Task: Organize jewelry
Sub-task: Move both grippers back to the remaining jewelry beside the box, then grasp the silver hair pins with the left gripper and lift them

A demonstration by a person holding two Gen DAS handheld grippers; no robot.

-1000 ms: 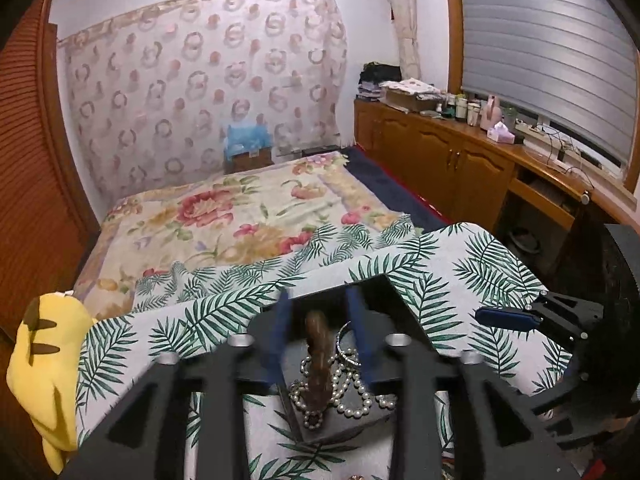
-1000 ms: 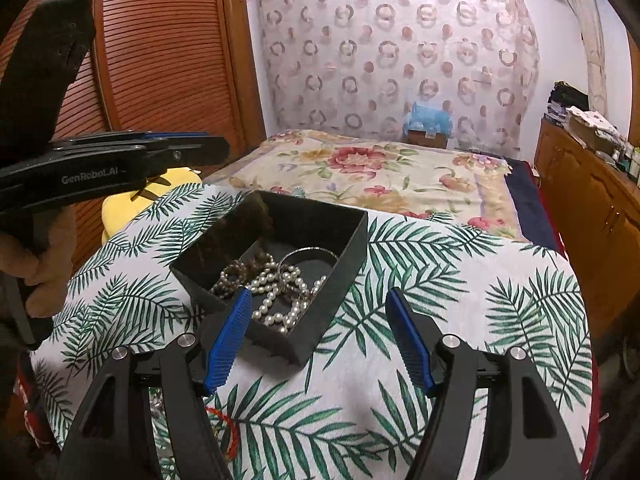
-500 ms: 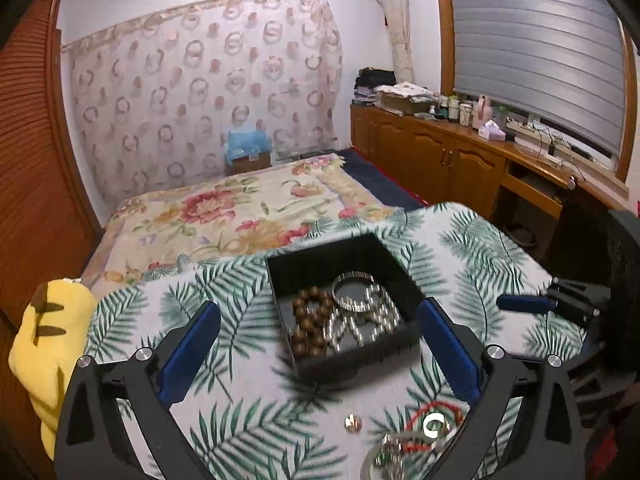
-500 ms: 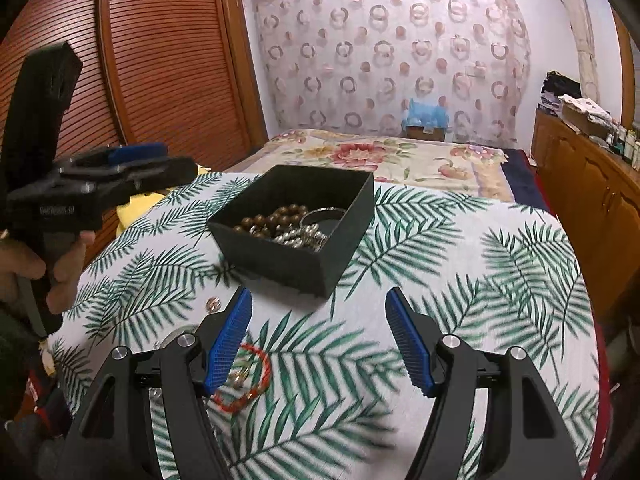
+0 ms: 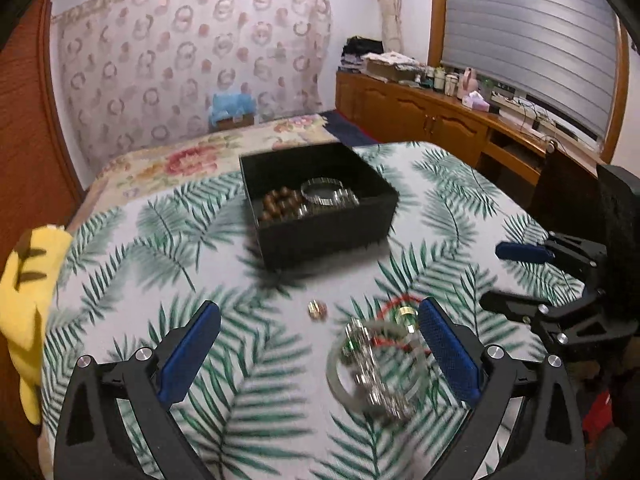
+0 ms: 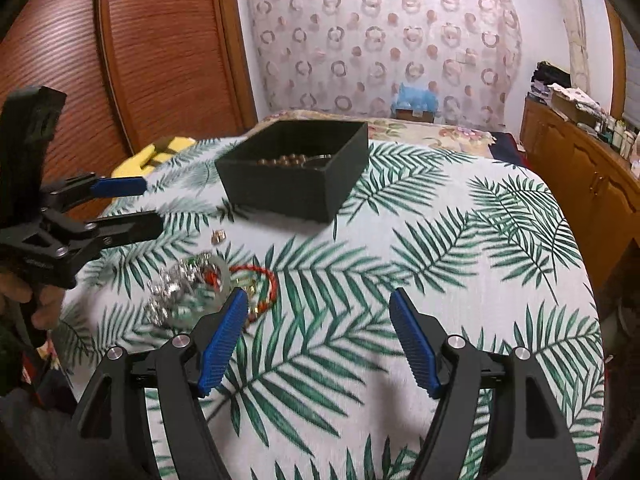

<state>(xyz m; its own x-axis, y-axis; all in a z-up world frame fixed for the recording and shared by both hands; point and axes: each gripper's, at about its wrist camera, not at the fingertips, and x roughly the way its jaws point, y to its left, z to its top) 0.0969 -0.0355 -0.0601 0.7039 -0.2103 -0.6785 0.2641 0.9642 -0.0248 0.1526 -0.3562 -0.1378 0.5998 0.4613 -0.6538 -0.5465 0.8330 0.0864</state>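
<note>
Tablecloth (image 5: 448,196) printed with green palm fronds fills most of what we see from both wrists. On it, toward twelve o'clock in the left wrist view, sits the black jewelry box (image 5: 324,220), open-topped; inside we make out a brown wooden bead bracelet (image 5: 280,202) at its nine o'clock side and a silver bangle (image 5: 324,192) just beside it toward three o'clock. From the right wrist the same box (image 6: 296,180) lies at about eleven o'clock, with only the tops of the beads showing over its wall.

Our left gripper (image 5: 318,356) hovers over the cloth with its blue-padded jaws spread wide and nothing between them held. Our right gripper (image 6: 318,340) is likewise wide apart and empty.

Loose jewelry lies on the cloth, well apart from the box. A pale translucent bangle (image 5: 340,376) sits at five o'clock of the left wrist view, with a blurred silver crystal bracelet (image 5: 376,384) draped across it. A red beaded bracelet (image 6: 260,276) with small gold pieces lies touching that pile; in the right wrist view it sits just beyond our left-hand blue pad, at nine o'clock. A small gold ring (image 5: 317,309) rests alone between the pile and the box.

At nine o'clock of the left wrist view a yellow plush toy (image 5: 24,292) hangs at the table edge.
</note>
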